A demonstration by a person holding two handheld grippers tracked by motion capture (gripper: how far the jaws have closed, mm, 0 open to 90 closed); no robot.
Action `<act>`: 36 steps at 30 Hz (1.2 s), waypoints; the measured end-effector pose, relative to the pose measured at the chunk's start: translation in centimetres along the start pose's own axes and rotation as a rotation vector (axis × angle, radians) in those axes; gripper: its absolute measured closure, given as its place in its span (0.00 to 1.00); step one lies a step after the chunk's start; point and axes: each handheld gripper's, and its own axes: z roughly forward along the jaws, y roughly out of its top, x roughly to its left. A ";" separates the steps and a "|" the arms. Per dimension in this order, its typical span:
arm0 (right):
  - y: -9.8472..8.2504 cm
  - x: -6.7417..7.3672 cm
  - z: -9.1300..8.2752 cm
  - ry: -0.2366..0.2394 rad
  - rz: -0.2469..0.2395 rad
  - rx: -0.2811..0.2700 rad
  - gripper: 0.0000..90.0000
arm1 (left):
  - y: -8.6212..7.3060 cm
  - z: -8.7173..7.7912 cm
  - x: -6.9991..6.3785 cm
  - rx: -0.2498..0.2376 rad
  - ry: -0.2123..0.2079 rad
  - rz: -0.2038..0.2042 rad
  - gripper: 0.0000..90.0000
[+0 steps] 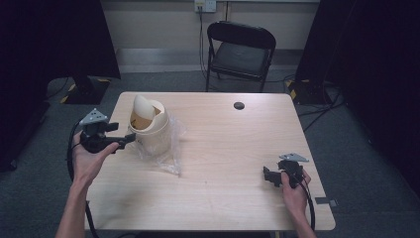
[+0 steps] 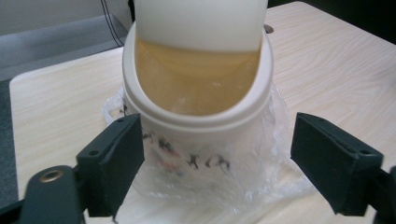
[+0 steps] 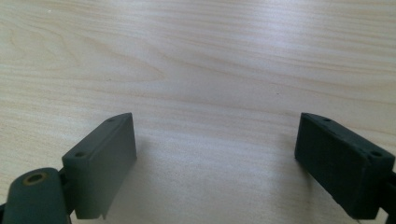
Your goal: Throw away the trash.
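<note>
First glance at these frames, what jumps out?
A cream swing-lid bin with a clear plastic bag bunched around its base stands on the left of the wooden table. The left claw sits open right beside it. The right claw rests open near the right edge.

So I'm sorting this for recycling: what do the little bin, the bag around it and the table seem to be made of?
The bin looks like cream plastic, smooth and matte, with a moulded rim and a swing lid. The bag seems thin clear plastic film: it crinkles, shines and shows the table through it. The table has a pale wood-grain top, possibly laminate rather than solid wood.
</note>
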 end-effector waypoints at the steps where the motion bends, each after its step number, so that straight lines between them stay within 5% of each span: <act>1: 0.0 0.0 0.0 0.000 0.000 0.000 0.13 | -0.4 -0.2 0.0 -0.004 0.003 -0.004 0.18; 8: 0.0 0.0 0.0 -0.001 0.001 0.001 0.13 | -3.0 -0.5 0.1 0.049 -0.013 -0.019 0.18; 11: 0.0 0.0 0.0 0.000 0.000 0.000 0.13 | -4.1 -0.7 -0.4 0.110 0.067 0.017 0.18; 15: 0.0 0.0 0.0 0.000 0.000 0.000 0.13 | -5.7 -0.8 -0.5 0.137 0.068 0.016 0.18; 21: 0.0 0.0 0.0 0.000 0.000 0.000 0.13 | -7.9 -0.6 -0.9 0.138 0.084 -0.020 0.18; 29: 0.0 0.0 0.0 0.000 0.000 0.000 0.13 | -11.4 0.9 -1.9 0.202 0.090 -0.032 0.18; 36: 0.0 0.0 0.0 0.000 0.001 0.000 0.13 | -13.3 1.7 -2.1 0.194 0.100 -0.057 0.18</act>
